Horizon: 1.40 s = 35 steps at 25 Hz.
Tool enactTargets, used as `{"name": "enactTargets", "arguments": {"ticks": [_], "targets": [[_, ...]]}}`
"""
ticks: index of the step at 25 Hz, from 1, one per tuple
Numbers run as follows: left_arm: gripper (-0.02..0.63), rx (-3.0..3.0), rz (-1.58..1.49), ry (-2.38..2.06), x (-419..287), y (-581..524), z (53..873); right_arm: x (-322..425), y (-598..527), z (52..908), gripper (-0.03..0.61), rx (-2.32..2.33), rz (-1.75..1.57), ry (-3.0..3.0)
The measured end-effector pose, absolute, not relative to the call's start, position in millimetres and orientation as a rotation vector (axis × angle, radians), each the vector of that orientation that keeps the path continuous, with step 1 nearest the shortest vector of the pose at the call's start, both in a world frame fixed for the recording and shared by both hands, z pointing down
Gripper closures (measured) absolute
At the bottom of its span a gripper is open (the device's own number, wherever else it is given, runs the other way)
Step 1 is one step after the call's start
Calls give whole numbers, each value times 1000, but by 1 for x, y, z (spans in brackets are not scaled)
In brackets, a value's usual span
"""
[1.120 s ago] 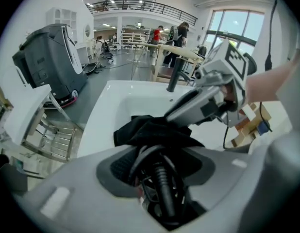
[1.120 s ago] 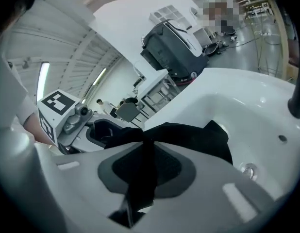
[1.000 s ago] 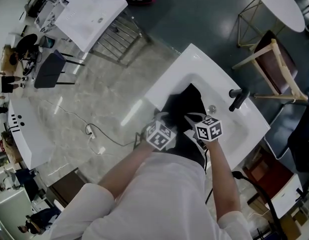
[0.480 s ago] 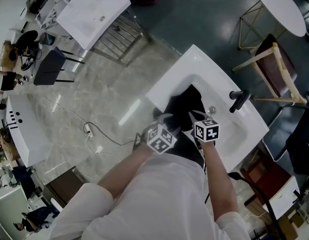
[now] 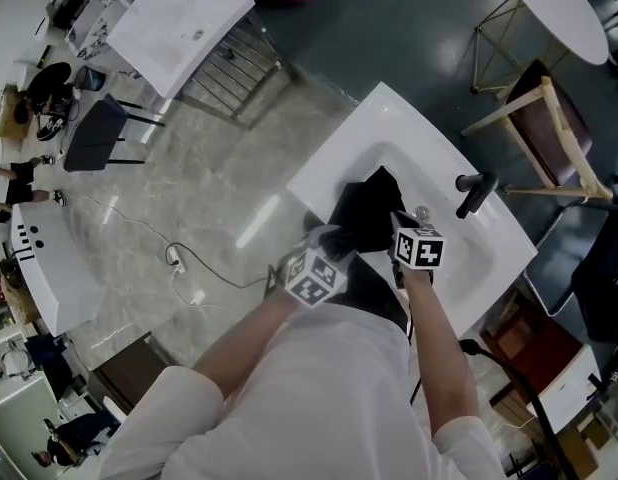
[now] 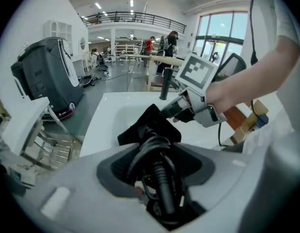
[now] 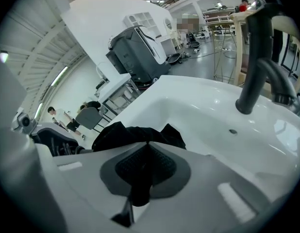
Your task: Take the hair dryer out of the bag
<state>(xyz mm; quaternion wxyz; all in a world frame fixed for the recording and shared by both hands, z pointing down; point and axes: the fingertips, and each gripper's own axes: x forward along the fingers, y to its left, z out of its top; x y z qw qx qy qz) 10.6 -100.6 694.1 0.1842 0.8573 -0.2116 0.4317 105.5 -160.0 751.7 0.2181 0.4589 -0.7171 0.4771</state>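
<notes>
Black fabric is what both of my hands are working on: the bag (image 5: pixel 367 208) lies slumped in the white sink (image 5: pixel 334 158), its far corner toward the faucet (image 5: pixel 474 193). My right gripper (image 7: pixel 140 188) is clenched on a fold of that fabric, its jaws pressed together with the cloth pinched between them. My left gripper (image 6: pixel 159 188) grasps the hair dryer's coiled black cord (image 6: pixel 157 154), with the loops and the ribbed sleeve bunched between jaws that stand wide around them. Of the hair dryer itself I can make out only this cord. I judge its body to be inside the bag, under the fabric just ahead of the left jaws. The risk, as I read it, is that I pull on the cord alone. The loops could slip through the pads or uncoil and leave the body behind, or the cord could strain where it joins the handle. If the right pinch slides off the thin cloth, the whole bag would lift with the dryer and might knock the faucet.
</notes>
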Motion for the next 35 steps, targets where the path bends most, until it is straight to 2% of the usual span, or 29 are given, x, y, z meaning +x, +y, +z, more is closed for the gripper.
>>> {"name": "enactTargets", "arguments": {"ticks": [12,25,35], "targets": [[402,2341,1027,-715,-15,-97,648,132,-143,751,568,1275,1269,-1989],[403,2210,671,-908,-32,-88,594,152,-143,732,568,1288,1139,-2052],[403,2185,534,-1001,-63,-87,571,126,-114,736,553,1172,1236,-2062]]}}
